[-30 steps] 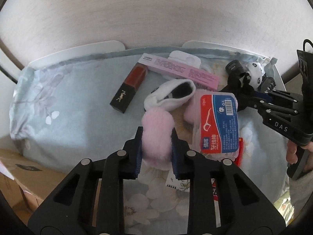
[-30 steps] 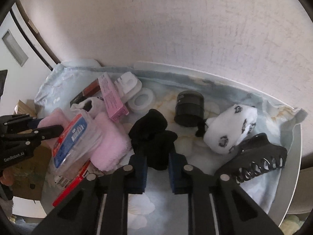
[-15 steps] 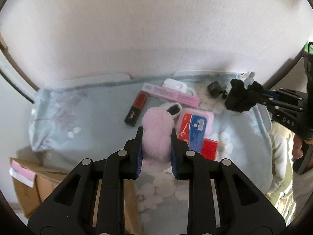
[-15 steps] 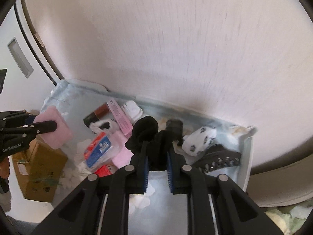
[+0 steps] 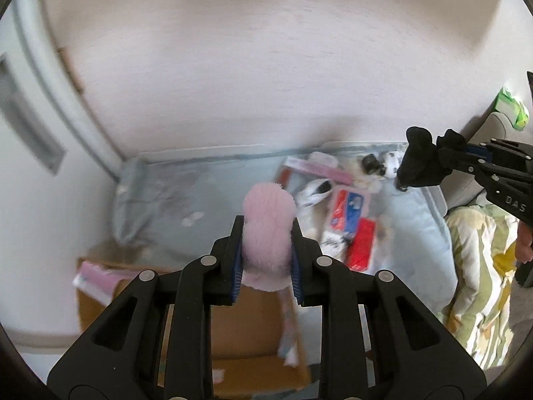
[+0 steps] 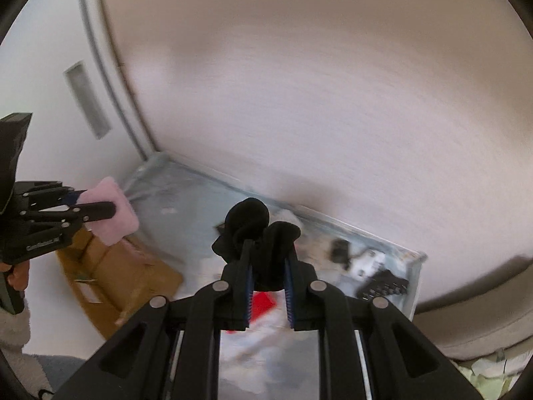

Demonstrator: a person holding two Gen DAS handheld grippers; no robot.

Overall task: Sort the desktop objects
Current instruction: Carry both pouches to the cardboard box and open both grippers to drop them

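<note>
My left gripper [image 5: 266,230] is shut on a fluffy pink sock [image 5: 266,230] and holds it high above the table; in the right wrist view that pink sock [image 6: 113,215] shows at the left. My right gripper [image 6: 268,250] is shut on a black sock [image 6: 253,230], also lifted; the left wrist view shows this black sock [image 5: 423,166] at the right. Below lies the table with its pale blue flowered cloth [image 5: 186,193], bearing a white sock [image 5: 313,193], a blue-and-red floss pack [image 5: 346,210] and a pink box [image 5: 319,170].
A cardboard box [image 5: 253,330] stands on the floor beside the table, under my left gripper. A black hair claw [image 6: 383,285] and a white spotted sock [image 6: 369,260] lie at the table's right end. A wall [image 5: 266,66] rises behind the table.
Both grippers rose well above the table with their socks held. The pink sock moved left toward the cardboard box. The table items now look small and far below.
</note>
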